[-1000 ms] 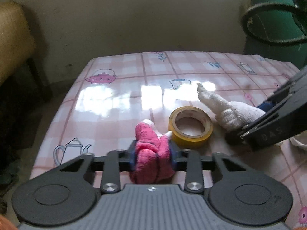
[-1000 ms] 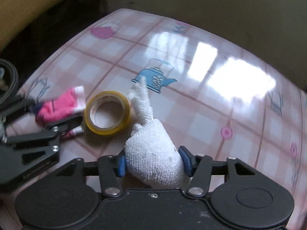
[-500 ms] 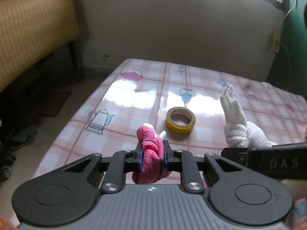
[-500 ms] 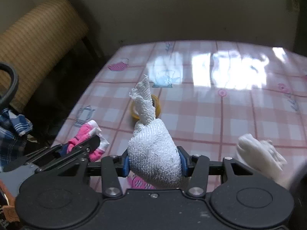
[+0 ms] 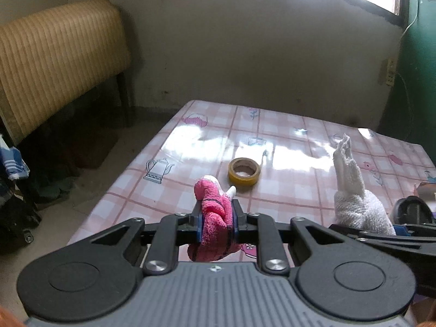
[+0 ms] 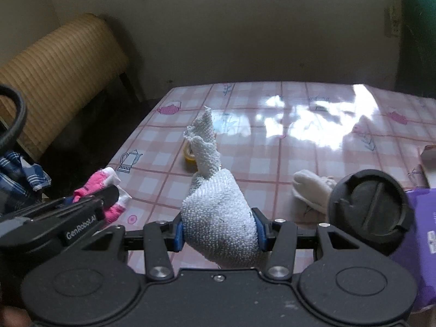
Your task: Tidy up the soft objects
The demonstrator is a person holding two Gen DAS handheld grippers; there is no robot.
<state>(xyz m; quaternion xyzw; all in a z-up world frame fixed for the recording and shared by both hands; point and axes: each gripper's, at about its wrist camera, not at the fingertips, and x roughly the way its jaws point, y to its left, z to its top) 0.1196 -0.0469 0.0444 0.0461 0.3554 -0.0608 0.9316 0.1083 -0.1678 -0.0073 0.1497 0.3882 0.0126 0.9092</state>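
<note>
The left claw point(image 5: 216, 222) is clamped tight on a pink sock point(image 5: 214, 209). The sock is bunched between the blue pads, its pink toe with a white tip sticking out ahead of the jaws and the rest hanging out behind them, clear of the table point(image 5: 190, 141). Ahead of this claw and a little to its right, a roll of yellow tape point(image 5: 244, 170) lies flat on the checked pink cloth, apart from the sock.

The right claw point(image 6: 219, 233) is clamped on a white sock point(image 6: 218, 218). The thick nubbly body fills the gap between the jaws, so they stand fairly wide, and the narrow end rises ahead of them in a twisted peak. That peak hides most of the tape in the right wrist view; only a yellow sliver shows behind it. In the left wrist view the same sock stands up to the right of the left claw, held by the right claw at the frame's edge.

To the right of the right claw and just ahead of it, a second white sock point(image 6: 312, 190) lies crumpled on the table. A round black cap point(image 6: 369, 212) stands close in front of the lens on that side, touching a purple pack point(image 6: 419, 245). To this claw's left, the left claw shows with the pink sock in it. A woven chair point(image 5: 60, 62) stands off the table's left side.
</note>
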